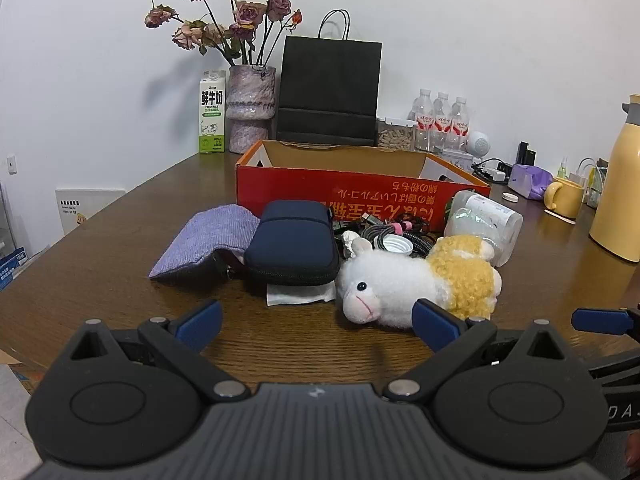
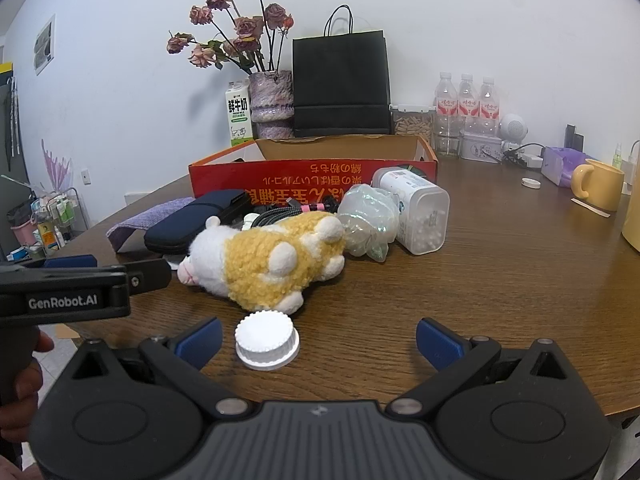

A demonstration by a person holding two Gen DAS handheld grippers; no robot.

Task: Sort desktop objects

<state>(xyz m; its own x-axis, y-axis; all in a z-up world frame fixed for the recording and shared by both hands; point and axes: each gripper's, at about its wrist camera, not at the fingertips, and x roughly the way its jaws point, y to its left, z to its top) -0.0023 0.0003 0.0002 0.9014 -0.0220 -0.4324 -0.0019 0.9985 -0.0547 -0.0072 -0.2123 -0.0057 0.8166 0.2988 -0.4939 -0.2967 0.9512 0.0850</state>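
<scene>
My left gripper (image 1: pixel 318 322) is open over bare table, just short of a white and yellow plush sheep (image 1: pixel 420 276) lying on its side. Behind the sheep lie a navy zip pouch (image 1: pixel 294 244), a purple cloth pouch (image 1: pixel 208 240), a tangle of cables (image 1: pixel 392 232) and a clear jar (image 1: pixel 486 220) on its side. An open red cardboard box (image 1: pixel 360 188) stands behind them all. My right gripper (image 2: pixel 319 340) is also open. A white screw cap (image 2: pixel 267 340) lies between its fingers, near the left one and untouched. The sheep (image 2: pixel 272 260) lies beyond the cap.
Along the back wall stand a milk carton (image 1: pixel 212 114), a vase of dried roses (image 1: pixel 250 106), a black paper bag (image 1: pixel 328 92) and water bottles (image 1: pixel 440 120). A yellow mug (image 2: pixel 598 188) and a yellow flask (image 1: pixel 618 200) are at the right. A hand (image 2: pixel 24 360) holds the left gripper (image 2: pixel 120 268).
</scene>
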